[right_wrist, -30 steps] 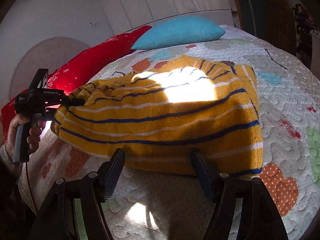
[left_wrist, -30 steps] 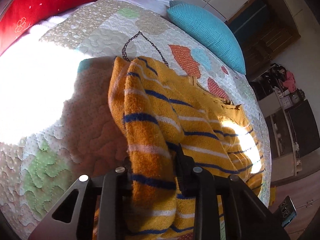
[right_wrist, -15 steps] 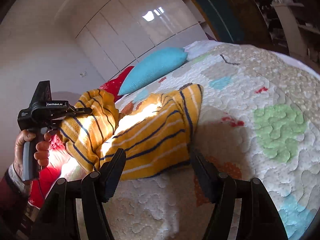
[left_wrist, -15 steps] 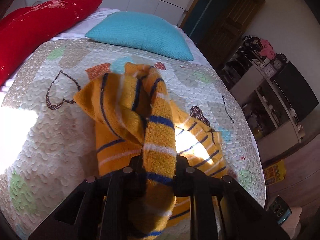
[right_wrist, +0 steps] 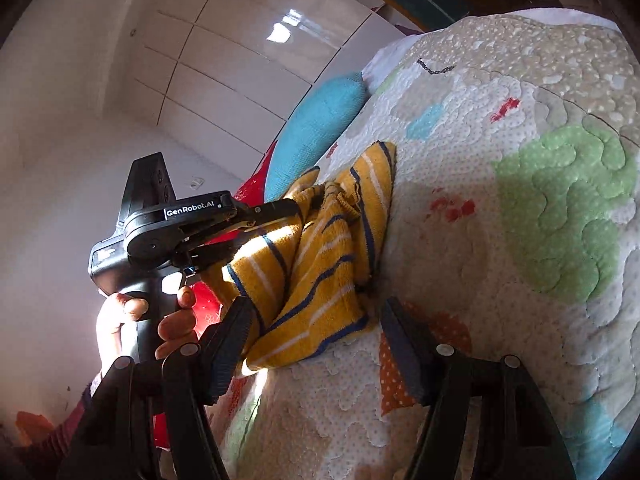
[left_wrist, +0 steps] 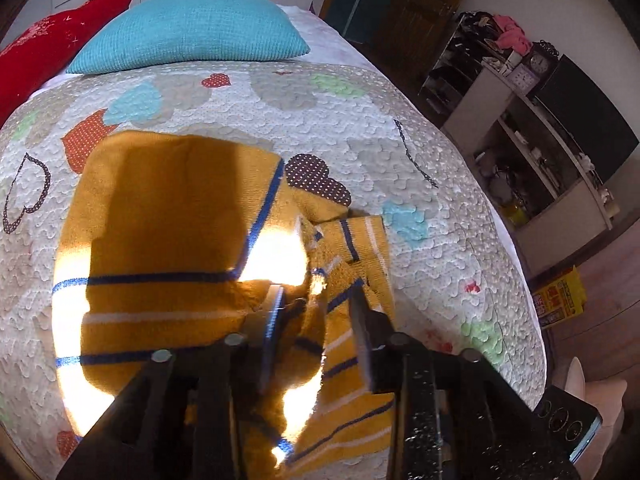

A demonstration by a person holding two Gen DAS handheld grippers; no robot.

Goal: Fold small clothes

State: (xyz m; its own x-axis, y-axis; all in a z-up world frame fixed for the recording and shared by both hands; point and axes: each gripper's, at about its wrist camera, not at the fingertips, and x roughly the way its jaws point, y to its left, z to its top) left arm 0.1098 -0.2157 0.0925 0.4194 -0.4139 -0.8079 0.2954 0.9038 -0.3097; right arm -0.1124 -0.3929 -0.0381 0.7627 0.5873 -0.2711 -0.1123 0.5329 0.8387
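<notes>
— Where was the sweater [left_wrist: 168, 216]?
— On the quilt [left_wrist: 400, 92], a bunched fold between the left gripper [left_wrist: 316, 312]'s opening jaws, unpinched.
— The right gripper [right_wrist: 316, 344]?
— Open, empty — just beside its edge.

"GenRobot.AI" on left gripper [right_wrist: 280, 216] body.

Harsh sun patches, fisheye-warped edges.

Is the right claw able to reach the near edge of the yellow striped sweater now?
Probably yes. The right claw stands open and holds nothing, the yellow striped sweater edge lies just ahead on the quilt, and the left claw grips farther up.
</notes>
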